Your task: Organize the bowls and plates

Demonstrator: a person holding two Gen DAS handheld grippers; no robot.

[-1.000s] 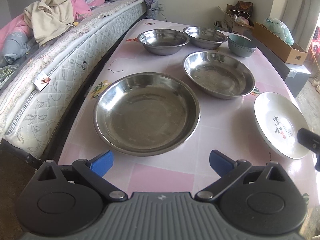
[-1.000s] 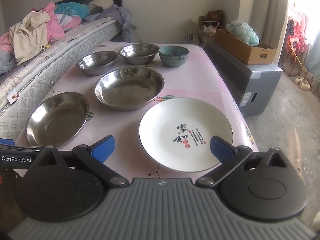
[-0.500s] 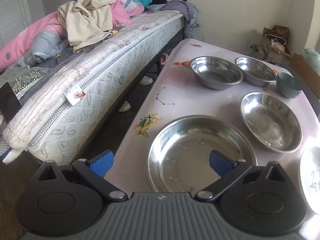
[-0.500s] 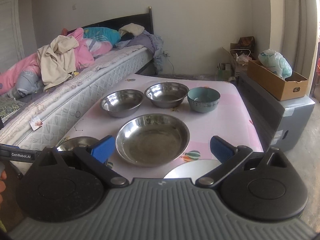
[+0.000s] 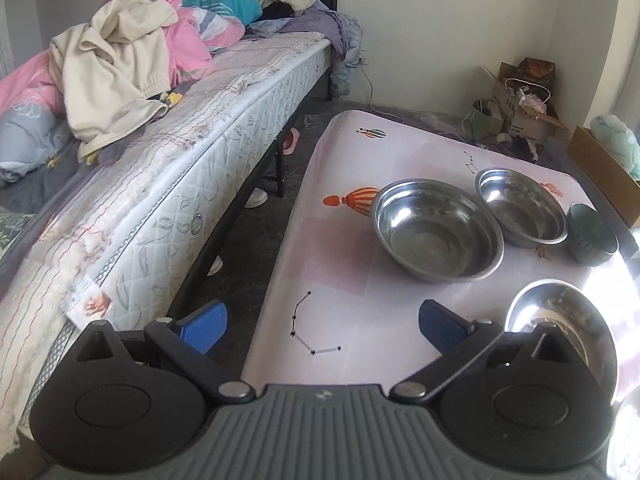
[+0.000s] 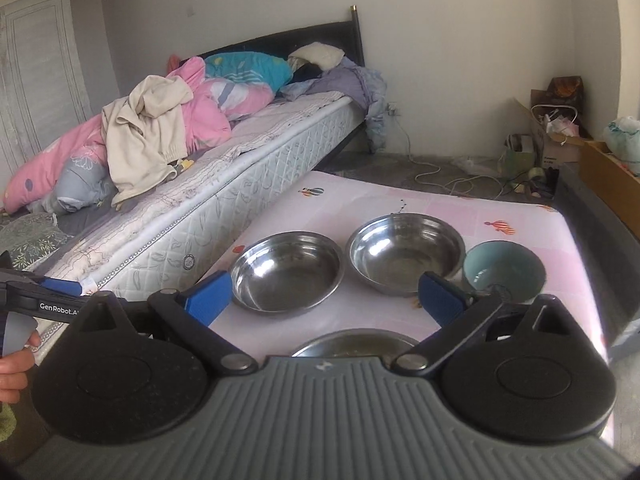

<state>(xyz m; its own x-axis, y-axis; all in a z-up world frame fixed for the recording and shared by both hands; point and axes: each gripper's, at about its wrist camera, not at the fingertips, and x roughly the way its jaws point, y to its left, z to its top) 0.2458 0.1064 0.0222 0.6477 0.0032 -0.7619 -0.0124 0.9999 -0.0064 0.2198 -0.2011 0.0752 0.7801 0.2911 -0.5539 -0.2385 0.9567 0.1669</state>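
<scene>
Two steel bowls stand side by side at the far end of the pink table (image 5: 340, 264): the left bowl (image 5: 436, 230) (image 6: 286, 270) and the right bowl (image 5: 522, 212) (image 6: 404, 252). A teal bowl (image 5: 592, 236) (image 6: 504, 268) sits to their right. A shallow steel plate (image 5: 560, 328) (image 6: 356, 343) lies nearer, partly hidden behind the gripper bodies. My left gripper (image 5: 320, 324) is open above the table's left edge, holding nothing. My right gripper (image 6: 324, 298) is open too, raised over the near dishes. The left gripper's side (image 6: 40, 300) shows at the far left of the right wrist view, held by a hand (image 6: 14, 364).
A bed (image 5: 160, 184) (image 6: 224, 184) piled with clothes and blankets runs along the table's left side, with a narrow floor gap between. Cardboard boxes (image 5: 524, 104) and bags stand in the far right corner. A grey cabinet (image 6: 600, 216) borders the table's right side.
Both grippers have lifted and tilted up toward the far end. The large near steel plate and the white plate have dropped out of view. Both stay open.
</scene>
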